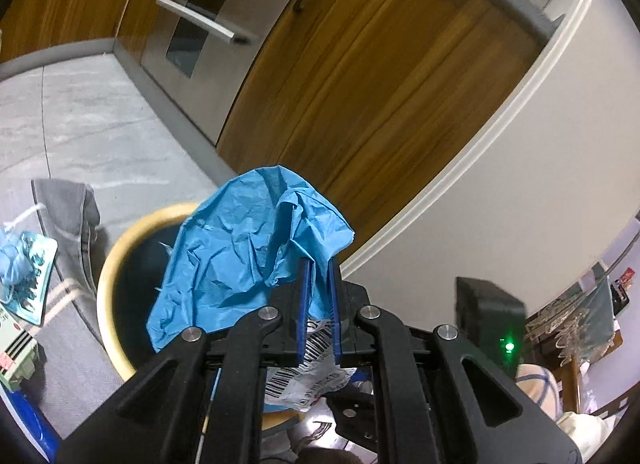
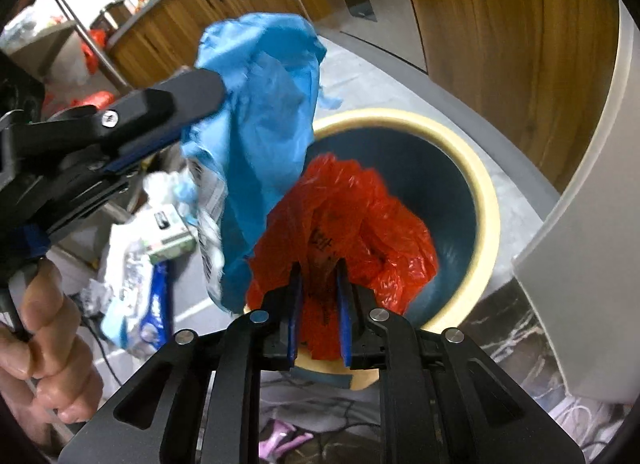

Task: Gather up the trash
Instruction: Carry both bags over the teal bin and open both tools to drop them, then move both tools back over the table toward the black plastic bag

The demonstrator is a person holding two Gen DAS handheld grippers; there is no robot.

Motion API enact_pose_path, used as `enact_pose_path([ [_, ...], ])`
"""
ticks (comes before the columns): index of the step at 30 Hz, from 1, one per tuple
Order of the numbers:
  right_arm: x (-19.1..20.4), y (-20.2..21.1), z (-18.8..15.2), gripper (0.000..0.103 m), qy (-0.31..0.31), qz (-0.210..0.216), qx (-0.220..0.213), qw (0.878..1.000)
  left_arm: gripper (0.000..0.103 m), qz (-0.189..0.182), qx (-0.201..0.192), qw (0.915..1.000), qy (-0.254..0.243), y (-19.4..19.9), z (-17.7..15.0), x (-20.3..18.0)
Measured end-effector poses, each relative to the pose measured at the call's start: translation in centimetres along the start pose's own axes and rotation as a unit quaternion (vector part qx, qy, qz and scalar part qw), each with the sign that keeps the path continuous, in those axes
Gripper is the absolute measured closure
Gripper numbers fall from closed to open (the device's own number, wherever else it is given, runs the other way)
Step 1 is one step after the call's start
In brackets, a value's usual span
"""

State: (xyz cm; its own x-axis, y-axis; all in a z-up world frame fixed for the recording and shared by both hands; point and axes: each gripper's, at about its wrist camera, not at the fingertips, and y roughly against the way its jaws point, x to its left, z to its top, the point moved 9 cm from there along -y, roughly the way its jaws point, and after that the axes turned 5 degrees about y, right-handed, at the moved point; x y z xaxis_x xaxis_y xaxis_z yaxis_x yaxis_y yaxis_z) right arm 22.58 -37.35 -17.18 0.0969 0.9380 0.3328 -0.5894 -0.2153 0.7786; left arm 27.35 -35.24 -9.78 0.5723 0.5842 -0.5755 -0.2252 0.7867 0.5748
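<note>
The left hand-held gripper is clamped on a crumpled blue plastic bag, which hangs from its fingers over the bin and hides much of the opening in the left wrist view. A white wrapper with a barcode shows behind the fingers; whether it is pinched too cannot be told. The right hand-held gripper grips a red plastic bag, its blue pads pressed into the bunched film. The red bag sits over the mouth of the round bin, cream-rimmed and dark blue inside; the bin's bottom is hidden behind both bags. Beside the bin on the grey floor lies blurred litter: a white and blue packet and a small green box.
</note>
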Motion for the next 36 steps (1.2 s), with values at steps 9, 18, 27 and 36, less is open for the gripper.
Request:
enact_pose_path([
  [9,-1.4,0.6,0.1,0.068,-0.01,-0.028,-0.001,1.0,0.059,0.061,0.027,0.9975,0.026,-0.6,-1.0,3.1],
  [18,-1.2,1.3,0.6,0.068,-0.021,-0.025,-0.022,0.999,0.033,0.073,-0.009,0.9955,0.059,3.0,0.2,4.5],
  [27,-0.2,1.5,1.1,0.054,-0.01,-0.024,-0.032,0.999,0.016,0.09,-0.05,0.9939,0.041,7.0,1.0,4.5],
  [36,-0.1,1.8,1.2,0.034,-0.01,-0.031,-0.042,0.999,0.01,0.128,-0.071,0.9888,0.03,11.1,0.4,6.4],
])
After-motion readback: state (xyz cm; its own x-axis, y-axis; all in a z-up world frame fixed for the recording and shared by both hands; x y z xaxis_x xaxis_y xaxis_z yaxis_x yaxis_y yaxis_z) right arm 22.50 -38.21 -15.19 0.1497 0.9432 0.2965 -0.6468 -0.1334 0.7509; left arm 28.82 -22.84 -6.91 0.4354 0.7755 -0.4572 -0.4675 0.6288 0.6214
